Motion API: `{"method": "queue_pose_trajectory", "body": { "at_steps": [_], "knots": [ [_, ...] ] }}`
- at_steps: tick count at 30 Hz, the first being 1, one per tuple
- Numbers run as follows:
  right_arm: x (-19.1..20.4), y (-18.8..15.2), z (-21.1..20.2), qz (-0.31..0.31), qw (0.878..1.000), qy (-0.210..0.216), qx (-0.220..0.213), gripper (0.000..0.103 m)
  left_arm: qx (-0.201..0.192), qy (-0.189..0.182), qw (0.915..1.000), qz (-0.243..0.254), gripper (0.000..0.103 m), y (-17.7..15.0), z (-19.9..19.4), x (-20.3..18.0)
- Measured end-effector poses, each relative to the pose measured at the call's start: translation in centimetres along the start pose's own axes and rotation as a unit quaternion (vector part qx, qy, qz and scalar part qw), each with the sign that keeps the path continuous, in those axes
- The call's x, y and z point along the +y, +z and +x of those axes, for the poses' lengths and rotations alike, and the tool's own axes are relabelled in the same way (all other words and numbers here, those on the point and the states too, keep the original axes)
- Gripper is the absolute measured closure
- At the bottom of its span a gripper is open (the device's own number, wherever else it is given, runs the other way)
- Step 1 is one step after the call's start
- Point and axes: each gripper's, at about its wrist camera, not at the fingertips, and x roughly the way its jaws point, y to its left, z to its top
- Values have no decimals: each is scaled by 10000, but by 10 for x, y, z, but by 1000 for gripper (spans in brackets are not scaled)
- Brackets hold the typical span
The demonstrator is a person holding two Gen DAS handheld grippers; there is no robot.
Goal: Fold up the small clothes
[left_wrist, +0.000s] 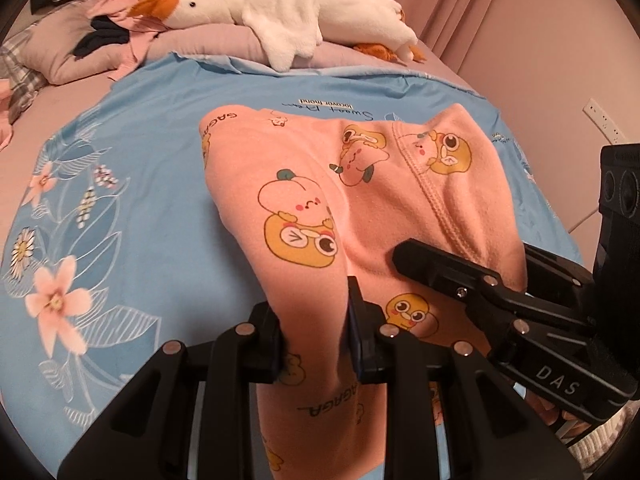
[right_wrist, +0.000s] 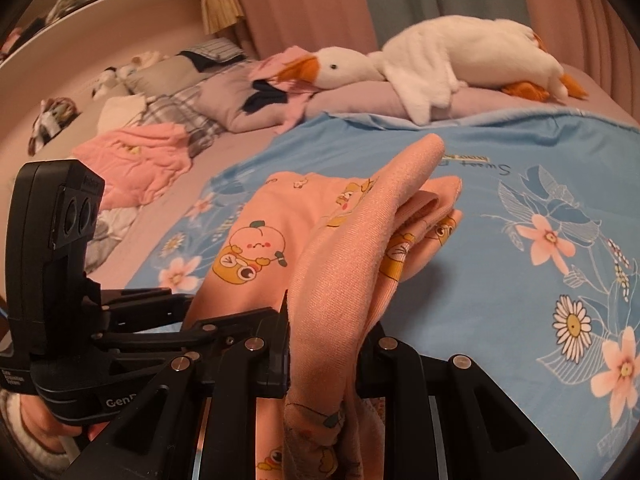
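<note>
Both grippers pinch "SAGAGA" garment.

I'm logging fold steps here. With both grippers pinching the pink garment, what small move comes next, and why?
Probably carry both pinched ends forward together. The left gripper and right gripper each clamp the near end of the pink garment, whose far part lies on the blue sheet.

Colours and patterns on the bed

Peach-pink cotton garment is showing yellow duck and peach cartoon prints; light-blue bedsheet is carrying pink flowers and white daisies; plush goose toy is showing white with orange beak; both two-finger grippers are appearing black.
</note>
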Motion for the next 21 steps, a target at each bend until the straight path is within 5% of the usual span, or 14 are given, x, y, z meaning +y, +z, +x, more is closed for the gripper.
{"method": "queue_pose_trajectory", "body": {
  "at_steps": [21],
  "knots": [
    [71, 25, -1, -721, 9966, 266, -288, 79, -782, 184, 9963, -319, 78, -10, -72, 51]
  ]
}}
